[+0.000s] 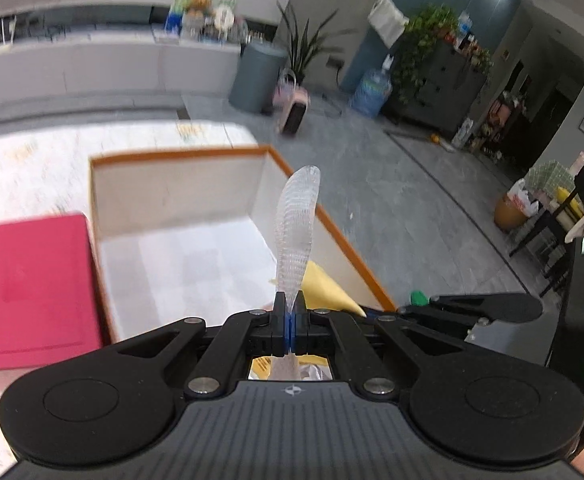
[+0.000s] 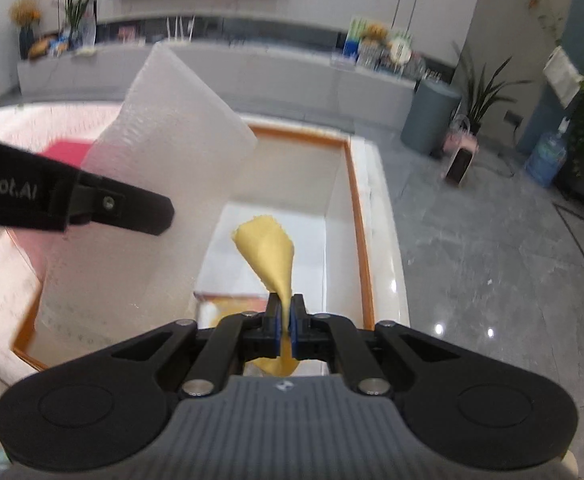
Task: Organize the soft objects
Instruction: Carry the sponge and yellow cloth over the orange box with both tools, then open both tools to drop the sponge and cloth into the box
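I had the left gripper clamped tight on a sheet of translucent bubble wrap, its jaws pressed together with only the thin film between them. The sheet stood up edge-on above the orange-rimmed box; from the right wrist it spread wide and pale over the box's left part. The right gripper was likewise closed hard on a yellow cloth, which rose in a crumpled cone over the box's white floor, near its right wall. On the left gripper's side I could read only "Robot.AI", the first letters cut off by the frame edge. A red pad lay just outside the box's left wall.
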A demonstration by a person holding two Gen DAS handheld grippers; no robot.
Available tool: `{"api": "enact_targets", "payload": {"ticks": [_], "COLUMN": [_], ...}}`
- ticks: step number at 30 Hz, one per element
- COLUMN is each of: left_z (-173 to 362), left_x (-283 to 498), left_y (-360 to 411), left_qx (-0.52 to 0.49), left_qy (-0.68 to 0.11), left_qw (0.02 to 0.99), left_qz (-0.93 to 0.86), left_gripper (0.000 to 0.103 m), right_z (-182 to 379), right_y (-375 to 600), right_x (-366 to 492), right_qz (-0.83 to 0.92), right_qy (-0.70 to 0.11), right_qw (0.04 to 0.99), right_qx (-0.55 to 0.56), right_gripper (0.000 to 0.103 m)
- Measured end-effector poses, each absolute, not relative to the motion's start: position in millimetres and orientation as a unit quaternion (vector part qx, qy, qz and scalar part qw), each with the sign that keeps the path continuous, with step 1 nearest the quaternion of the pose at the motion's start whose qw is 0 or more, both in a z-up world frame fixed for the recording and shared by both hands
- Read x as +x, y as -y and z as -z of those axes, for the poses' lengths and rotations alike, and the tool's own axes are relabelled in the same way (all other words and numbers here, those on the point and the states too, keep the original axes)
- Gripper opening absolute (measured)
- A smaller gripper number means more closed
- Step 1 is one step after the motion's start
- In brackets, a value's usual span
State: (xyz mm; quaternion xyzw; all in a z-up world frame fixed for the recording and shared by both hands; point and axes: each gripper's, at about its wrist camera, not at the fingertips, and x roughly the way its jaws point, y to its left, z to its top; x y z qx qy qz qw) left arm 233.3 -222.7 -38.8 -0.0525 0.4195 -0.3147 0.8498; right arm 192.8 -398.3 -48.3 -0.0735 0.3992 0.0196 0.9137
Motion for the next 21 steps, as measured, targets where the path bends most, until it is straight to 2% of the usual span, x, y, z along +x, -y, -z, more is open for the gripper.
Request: {"api": "enact_targets", "payload": {"ticks": [9, 20, 21], "left_z": [67.4, 95.6, 97.0], "left_x": [258.7, 275.4, 273.7], "left_y": [230.3, 228.3, 228.4], "left_qx": [-0.099, -0.105, -0.098], "left_qy": [-0.486, -0.530, -0.531], "left_qw": [0.805, 0.786, 0.787], "left_qz": [0.327, 0.301, 0.298], "left_gripper": [0.000, 0.000, 0.000], "right_z": [65.5, 77.1, 78.0], "right_y": [417.7, 404.1, 403.0], "right_x": [227.8, 227.9, 227.7], "right_qz": [-0.031, -0.058, -0.059], "right_qy": [-0.459, -0.479, -0.479], "right_qw": [0.883, 0.864, 0.864], "right_qx": [-0.094, -0.146, -0.147], "right_gripper": [0.001, 0.003, 0.007]}}
